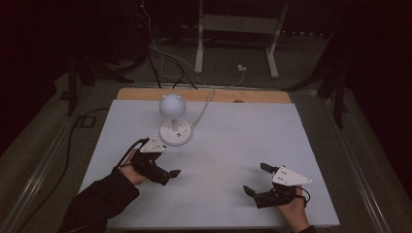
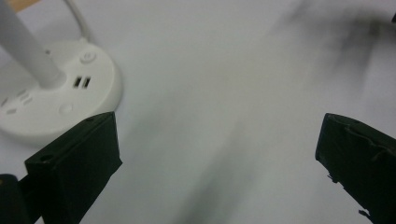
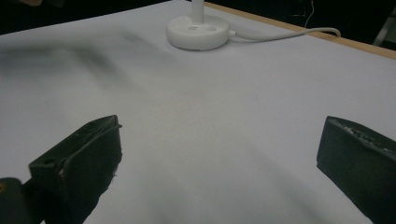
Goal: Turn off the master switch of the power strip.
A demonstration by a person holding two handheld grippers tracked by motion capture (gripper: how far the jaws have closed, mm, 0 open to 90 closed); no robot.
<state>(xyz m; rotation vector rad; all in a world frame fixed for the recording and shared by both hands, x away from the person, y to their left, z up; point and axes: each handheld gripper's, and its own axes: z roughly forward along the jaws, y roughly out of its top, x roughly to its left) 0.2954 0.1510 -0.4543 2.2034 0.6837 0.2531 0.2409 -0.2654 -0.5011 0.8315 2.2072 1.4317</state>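
Observation:
A small white desk lamp [image 1: 173, 110] with a round head stands on a round base [image 1: 176, 132] toward the back of the white table [image 1: 243, 141]. Its base [image 2: 51, 100] carries sockets and buttons, and a white stem [image 2: 25, 46] rises from it. In the right gripper view the base [image 3: 198, 31] lies far ahead with its cord [image 3: 289, 32] trailing right. My left gripper [image 1: 167, 170] hovers just in front of the base, open, nothing between its jaws. My right gripper [image 1: 256, 178] is open too, at the front right, over bare table.
A wooden strip [image 1: 204, 95] edges the table's far side. The lamp cord [image 1: 204, 109] runs off the back to cables on the floor. A white desk frame [image 1: 238, 29] stands in the dark behind. Bare table surface lies between the two grippers.

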